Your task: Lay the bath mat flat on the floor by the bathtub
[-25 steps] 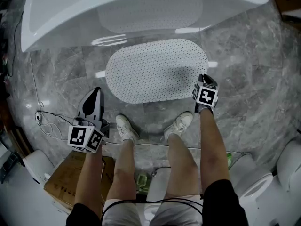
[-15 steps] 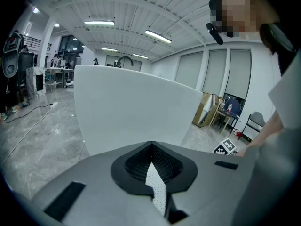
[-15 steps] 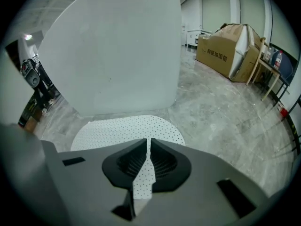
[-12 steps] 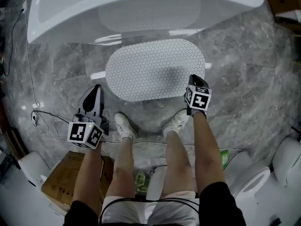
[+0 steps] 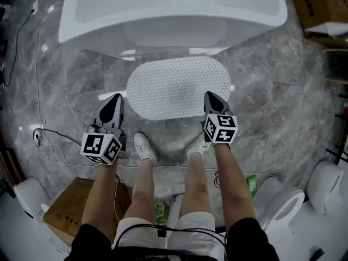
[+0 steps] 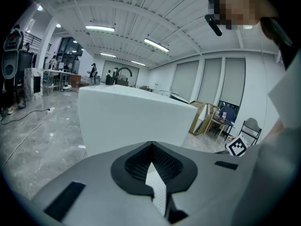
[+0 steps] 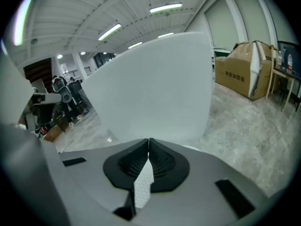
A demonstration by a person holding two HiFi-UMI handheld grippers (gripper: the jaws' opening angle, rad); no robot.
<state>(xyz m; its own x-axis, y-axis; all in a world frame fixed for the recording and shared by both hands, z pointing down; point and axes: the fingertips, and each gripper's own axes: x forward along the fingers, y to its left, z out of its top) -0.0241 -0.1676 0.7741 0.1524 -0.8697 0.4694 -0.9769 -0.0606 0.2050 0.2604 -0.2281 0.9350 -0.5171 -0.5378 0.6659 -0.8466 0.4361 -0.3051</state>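
Grey marble floor fills the head view, with the white tub across the top of the frame. The mat, a white perforated oval, lies on the floor just below the tub in the upper middle. Its long side runs along the tub wall. It looks flat, with no visible fold or lifted edge. A second mat shows dimly inside the tub. A cable trails at the left edge of the frame.

The left hand-held gripper hangs just left of the mat's lower left rim. In its own view the jaws meet at the tips with nothing between them. A sliver of mat shows through the gap behind, and the tub stands beyond. The right hand-held gripper sits over the mat's lower right rim. Its jaws are likewise closed and empty, with mat seen below and the tub ahead.

The task seems to be done or nearly so. The mat appears thin, light and floppy, probably rubbery. It would likely sag if lifted at one point and may cling to the polished floor. Any correction is best made by pinching the rim at both short ends together. The edge lies flush with the floor, so getting a jaw under it could be fiddly.
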